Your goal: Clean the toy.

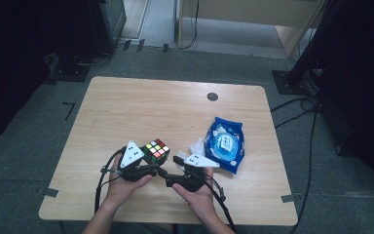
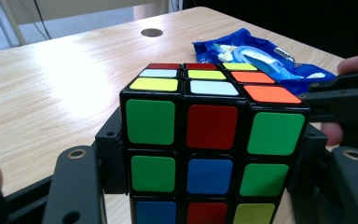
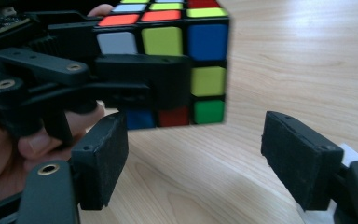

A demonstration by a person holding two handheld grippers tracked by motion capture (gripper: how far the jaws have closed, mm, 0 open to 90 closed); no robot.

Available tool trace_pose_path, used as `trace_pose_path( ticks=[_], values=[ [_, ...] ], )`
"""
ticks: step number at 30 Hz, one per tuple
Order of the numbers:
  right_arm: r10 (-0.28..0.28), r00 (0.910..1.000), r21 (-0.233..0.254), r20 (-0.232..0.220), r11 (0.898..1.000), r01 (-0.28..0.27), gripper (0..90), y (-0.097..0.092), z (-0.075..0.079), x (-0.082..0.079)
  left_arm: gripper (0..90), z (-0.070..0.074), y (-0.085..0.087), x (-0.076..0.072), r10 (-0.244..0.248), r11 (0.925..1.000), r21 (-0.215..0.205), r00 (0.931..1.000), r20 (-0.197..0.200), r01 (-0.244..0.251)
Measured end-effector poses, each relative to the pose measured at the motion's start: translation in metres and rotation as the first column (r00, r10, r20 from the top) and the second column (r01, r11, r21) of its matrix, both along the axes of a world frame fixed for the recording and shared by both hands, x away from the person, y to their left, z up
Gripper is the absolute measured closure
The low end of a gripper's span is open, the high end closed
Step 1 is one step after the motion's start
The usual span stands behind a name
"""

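Observation:
A scrambled Rubik's cube (image 1: 156, 150) is held just above the wooden table (image 1: 141, 107), near its front middle. My left gripper (image 1: 152, 159) is shut on it, with one black jaw pressed on each side of the cube (image 2: 209, 140). My right gripper (image 1: 171, 170) sits just right of the cube and slightly lower. In the right gripper view its jaws (image 3: 198, 161) stand wide open with nothing between them, and the cube (image 3: 186, 46) hangs above and beyond them. A jaw of the left gripper (image 3: 140, 79) crosses the cube's face there.
A blue packet of wipes (image 1: 225, 144) lies on the table to the right of the hands, and also appears behind the cube as the blue packet (image 2: 261, 60). A white tissue (image 1: 195, 146) pokes out beside it. A round grommet (image 1: 213, 96) sits near the far edge.

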State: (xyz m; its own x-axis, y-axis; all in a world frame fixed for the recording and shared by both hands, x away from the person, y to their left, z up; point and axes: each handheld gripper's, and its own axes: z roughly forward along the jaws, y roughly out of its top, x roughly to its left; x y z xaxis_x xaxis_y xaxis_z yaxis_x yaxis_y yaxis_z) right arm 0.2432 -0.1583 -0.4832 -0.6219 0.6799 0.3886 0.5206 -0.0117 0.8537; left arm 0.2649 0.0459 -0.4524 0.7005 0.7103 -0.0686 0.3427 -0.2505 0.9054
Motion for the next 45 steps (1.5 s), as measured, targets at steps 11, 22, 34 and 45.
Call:
trace_pose_path(
  ticks=[11,22,34,45],
  values=[
    [-0.022,0.9981,-0.023,0.058,0.999,0.023,23.5,0.005,-0.001,-0.002,33.9,-0.001,-0.013,-0.004,-0.040,0.9988,-0.030,0.9990,-0.022,0.039],
    [-0.019,0.9952,-0.022,0.096,1.000,0.021,20.8,0.011,0.000,-0.005,33.9,-0.001,-0.013,-0.003,-0.047,0.9979,-0.046,0.9979,-0.045,0.045],
    [-0.022,0.9901,-0.067,0.138,0.997,0.031,32.6,0.008,-0.002,-0.005,33.9,-0.002,-0.011,0.000,-0.074,0.9961,-0.053,0.9946,-0.073,0.071],
    [0.111,0.9117,-0.404,0.396,0.913,0.064,34.4,0.005,-0.006,-0.008,33.1,0.000,-0.005,0.007,-0.135,0.9872,-0.106,0.9778,-0.160,0.119]
  ],
)
